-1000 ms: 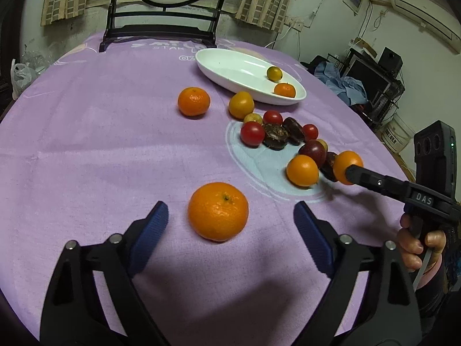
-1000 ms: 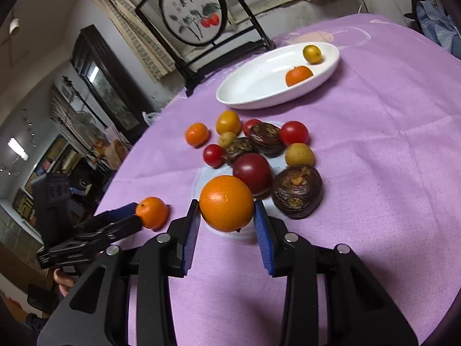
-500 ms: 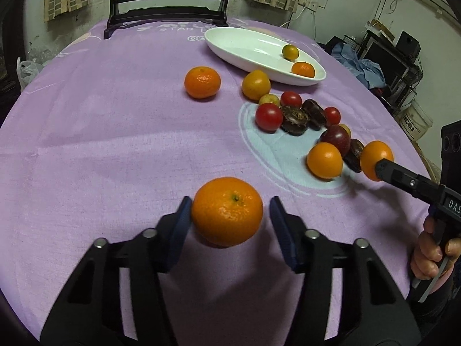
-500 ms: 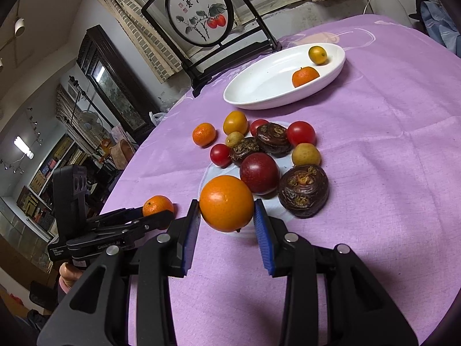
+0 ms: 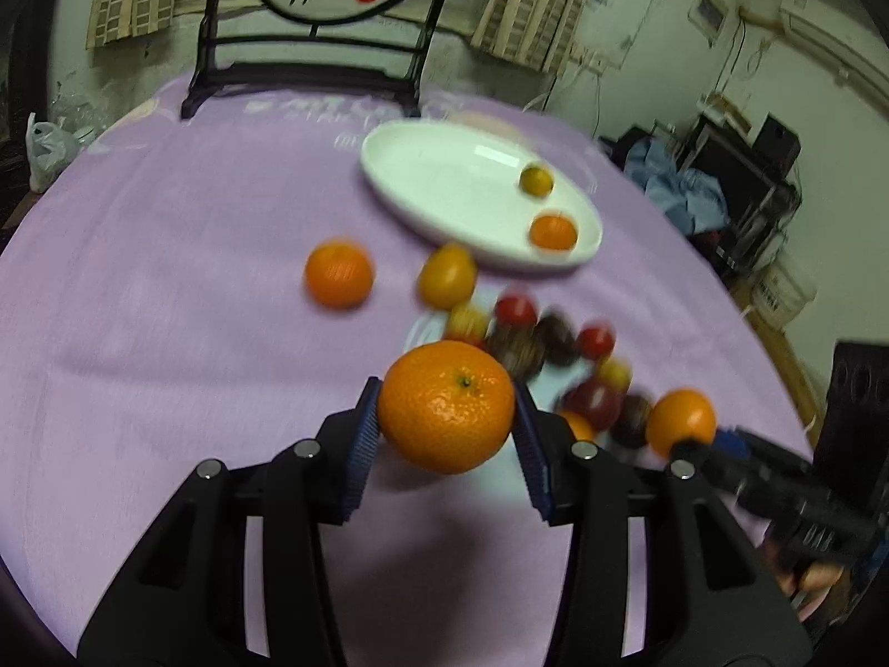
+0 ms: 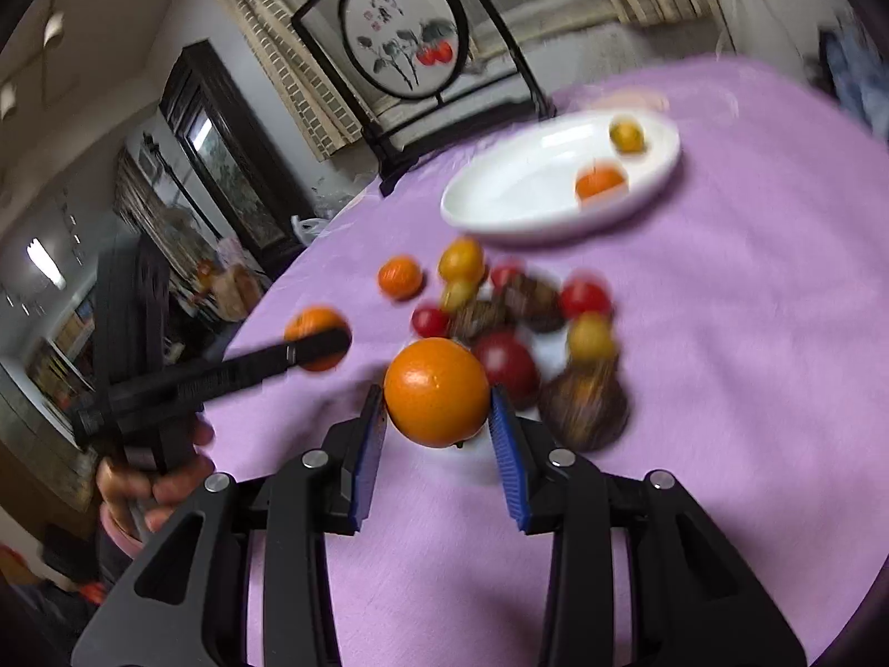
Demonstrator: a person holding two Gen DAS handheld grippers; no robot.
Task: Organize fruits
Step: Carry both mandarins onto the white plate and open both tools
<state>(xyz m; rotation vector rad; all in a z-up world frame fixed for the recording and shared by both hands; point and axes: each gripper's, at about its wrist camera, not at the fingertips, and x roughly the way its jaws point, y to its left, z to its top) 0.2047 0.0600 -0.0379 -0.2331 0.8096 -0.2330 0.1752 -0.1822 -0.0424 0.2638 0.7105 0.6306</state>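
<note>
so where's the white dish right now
In the left wrist view the white dish sits at the far side of the purple tablecloth, past the loose fruit, holding two small fruits near its right end.

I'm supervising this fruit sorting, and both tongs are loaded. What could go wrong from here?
1. The left tongs, jaws closing, pinch the mandarin only near their tips; it might slip out.
2. The right tongs carry an orange nearby; heading to the same white dish, the two could bump.
3. The dish looks shallow, so a dropped fruit may roll out.
</note>
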